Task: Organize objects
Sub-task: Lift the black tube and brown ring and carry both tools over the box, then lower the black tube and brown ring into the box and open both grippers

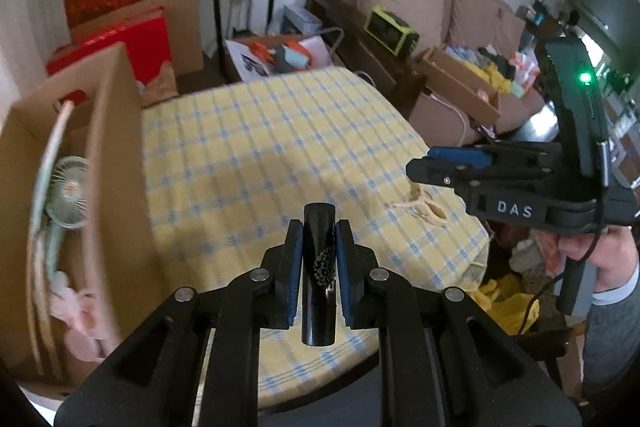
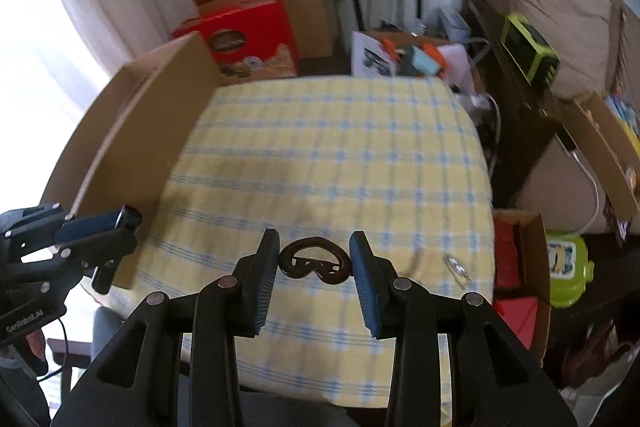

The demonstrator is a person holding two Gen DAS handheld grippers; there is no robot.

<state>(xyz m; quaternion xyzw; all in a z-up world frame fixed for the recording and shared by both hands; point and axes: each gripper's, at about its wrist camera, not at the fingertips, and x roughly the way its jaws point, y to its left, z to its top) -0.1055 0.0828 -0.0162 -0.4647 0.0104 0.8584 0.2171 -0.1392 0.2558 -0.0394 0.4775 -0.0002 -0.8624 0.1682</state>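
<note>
We had the left hand-held gripper (image 1: 318, 247) closed on a glossy black tube (image 1: 319, 275) with a pale speckled pattern, the tube standing roughly upright between the blue pads (image 1: 295, 267) and hanging above the near edge of the tabletop (image 1: 248, 155) with its yellow-and-blue check cloth; the cardboard box (image 1: 116, 147) stood at the left of that tabletop, already holding a small mint fan (image 1: 66, 195) and some pink things, and we judged it the likely destination; the right hand-held gripper (image 2: 314, 269) was spread wide and held nothing, its fingers straddling a dark brown curved clip (image 2: 316, 261) that lay on the cloth, though we could not tell whether the pads had reached its level; a small clear object (image 2: 458, 267) lay near it to the right. The first risk we saw was the tube slipping, since its surface looked slick and it was pinched only at mid-length, so a quick swing toward the box could let it rotate or drop; the second was the tall near wall of the box, which the tube's lower end might strike if we carried it too low; the third was the clip, thin and flat on soft cloth, which could skate aside or snag the fabric if the fingers closed off-centre; both views were blurred, so we judged the hand-held grippers to be in motion, which sharpened all three risks.
</note>
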